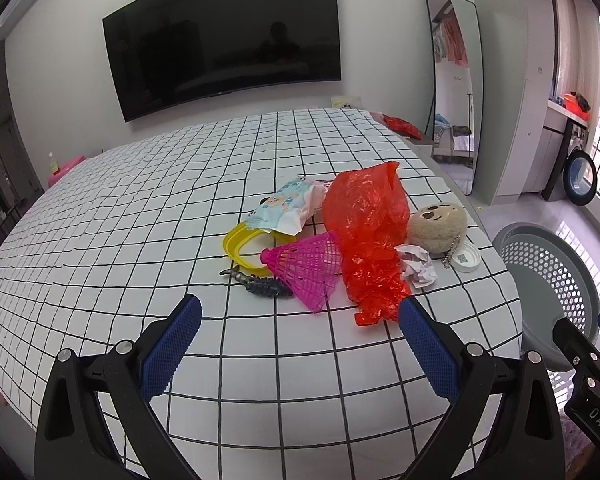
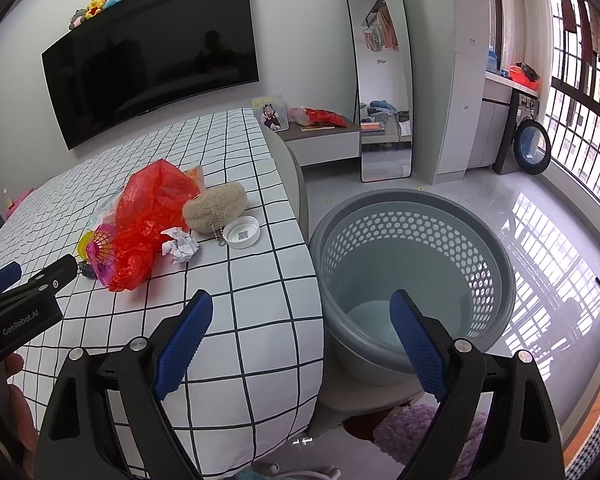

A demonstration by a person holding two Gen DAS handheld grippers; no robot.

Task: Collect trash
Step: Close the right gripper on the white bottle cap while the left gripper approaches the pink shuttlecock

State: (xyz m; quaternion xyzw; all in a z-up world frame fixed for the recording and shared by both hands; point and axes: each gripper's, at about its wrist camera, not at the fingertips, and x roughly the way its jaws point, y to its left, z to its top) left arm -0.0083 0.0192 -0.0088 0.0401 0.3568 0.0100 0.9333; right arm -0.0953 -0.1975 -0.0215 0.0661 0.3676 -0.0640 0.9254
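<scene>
A pile lies on the checked bed (image 1: 140, 220): a red plastic bag (image 1: 368, 232), a crumpled white paper (image 1: 416, 266), a white lid (image 1: 466, 257), a blue snack wrapper (image 1: 290, 208), a pink mesh cone (image 1: 308, 268), a yellow ring (image 1: 240, 248), a dark toy (image 1: 260, 284) and a beige plush (image 1: 436, 224). My left gripper (image 1: 300, 316) is open and empty, just short of the pile. My right gripper (image 2: 300, 316) is open and empty over the bed's edge, beside the grey perforated basket (image 2: 412, 256). The red bag (image 2: 148, 216) and paper (image 2: 180, 246) also show in the right wrist view.
The basket (image 1: 548, 280) stands on the floor right of the bed. A nightstand (image 2: 324, 136) with a photo and red bag, a standing mirror (image 2: 384, 80) and a wall TV (image 1: 220, 40) are behind. A purple rug (image 2: 412, 428) lies below.
</scene>
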